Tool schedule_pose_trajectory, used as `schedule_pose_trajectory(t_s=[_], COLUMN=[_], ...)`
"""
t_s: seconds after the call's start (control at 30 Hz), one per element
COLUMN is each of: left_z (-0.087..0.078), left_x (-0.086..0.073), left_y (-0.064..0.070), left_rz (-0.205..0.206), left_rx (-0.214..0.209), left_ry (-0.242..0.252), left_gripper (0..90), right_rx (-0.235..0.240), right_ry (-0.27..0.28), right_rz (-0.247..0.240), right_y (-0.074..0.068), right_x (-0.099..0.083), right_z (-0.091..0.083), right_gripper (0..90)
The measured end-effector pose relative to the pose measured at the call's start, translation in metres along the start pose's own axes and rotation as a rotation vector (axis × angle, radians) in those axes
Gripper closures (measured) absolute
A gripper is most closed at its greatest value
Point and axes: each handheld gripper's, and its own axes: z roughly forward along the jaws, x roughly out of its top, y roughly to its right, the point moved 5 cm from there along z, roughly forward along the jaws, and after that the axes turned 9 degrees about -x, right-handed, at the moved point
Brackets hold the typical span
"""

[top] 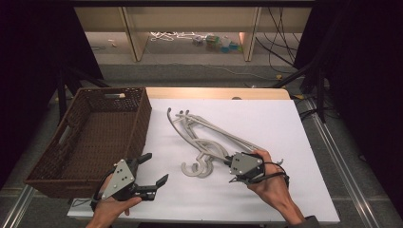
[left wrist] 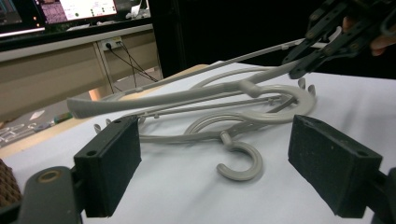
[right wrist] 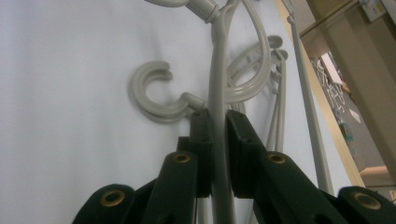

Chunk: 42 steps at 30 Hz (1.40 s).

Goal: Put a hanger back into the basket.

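Close to us, at the bottom of the high view, our left gripper [top: 151, 170] sits low over the white table [top: 285, 118]. Its two black jaws are spread wide apart and nothing is between them. In the left gripper view, the gray hangers [left wrist: 243, 109] lie just past those jaws.

A bit farther in, our right gripper [top: 233, 171] has its jaws squeezed tight on the arm of one gray hanger [right wrist: 219, 93]. In the right gripper view, the thin gray bar runs straight up between the two black pads [right wrist: 201, 140].

The pile of hangers [top: 202, 137] lies in the middle of the table, hooks pointing our way.

To the left of it, a brown woven basket [top: 138, 118] stands at the table's left edge.
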Motion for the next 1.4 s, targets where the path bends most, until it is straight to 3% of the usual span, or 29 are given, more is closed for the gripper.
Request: schedule_pose_trajectory(t_s=[0.07,0.17,0.2,0.27,0.33,0.4,0.47,0.6,0.67,0.77,0.87,1.0,1.1,1.27,1.33,1.4], left_z=[-0.001,0.005,0.01,0.013,0.018,0.024,0.031,0.044,0.048,0.055,0.061,0.068,0.069,0.073,0.074,0.077], left_x=[0.003,0.002,0.003,0.006,0.011,0.012,0.011,0.009,0.01,0.011,0.012,0.008,0.004,-0.003,-0.005,-0.009], left_y=[-0.006,-0.013,-0.012,-0.011,-0.008,-0.004,-0.003,-0.002,0.0,0.006,0.01,0.011,0.009,0.011,0.012,0.013], left_rz=[-0.003,0.009,-0.009,-0.009,0.046,0.061,0.073,0.129,0.16,0.289,0.347,0.341,0.349,0.413,0.403,0.416], left_rx=[0.01,0.015,0.016,0.013,-0.009,-0.035,-0.058,-0.094,-0.102,-0.112,-0.117,-0.174,-0.183,-0.227,-0.234,-0.254], left_ry=[0.025,-0.01,-0.034,-0.029,-0.045,-0.069,-0.098,-0.154,-0.175,-0.247,-0.268,-0.28,-0.296,-0.337,-0.349,-0.379], left_gripper=[16.9,17.7,18.8,20.9,21.0,21.5,22.2,22.9,23.5,24.9,25.6,27.5,30.1,35.0,36.9,38.4], right_rx=[0.008,0.049,0.065,0.079,0.084,0.094,0.091,0.107,0.11,0.12,0.125,0.143,0.153,0.178,0.181,0.178], right_ry=[0.016,0.054,0.064,0.069,0.071,0.083,0.095,0.097,0.106,0.103,0.101,0.107,0.106,0.13,0.127,0.12], right_rz=[-0.01,0.001,0.009,-0.002,0.002,0.027,0.018,0.032,0.015,0.043,0.05,0.044,0.039,0.053,0.053,0.016], right_y=[-0.005,-0.011,-0.015,-0.019,-0.021,-0.025,-0.024,-0.027,-0.026,-0.028,-0.028,-0.032,-0.033,-0.032,-0.033,-0.033], right_x=[0.002,0.002,0.002,0.001,0.001,0.003,0.004,0.004,0.004,0.004,0.003,0.006,0.006,0.009,0.009,0.008], right_z=[-0.007,-0.016,-0.019,-0.022,-0.023,-0.026,-0.027,-0.031,-0.031,-0.033,-0.033,-0.032,-0.032,-0.034,-0.033,-0.031], right_gripper=[82.3,82.4,82.4,82.4,82.4,82.4,82.3,82.3,82.4,82.3,82.4,82.3,82.3,82.0,82.0,82.1])
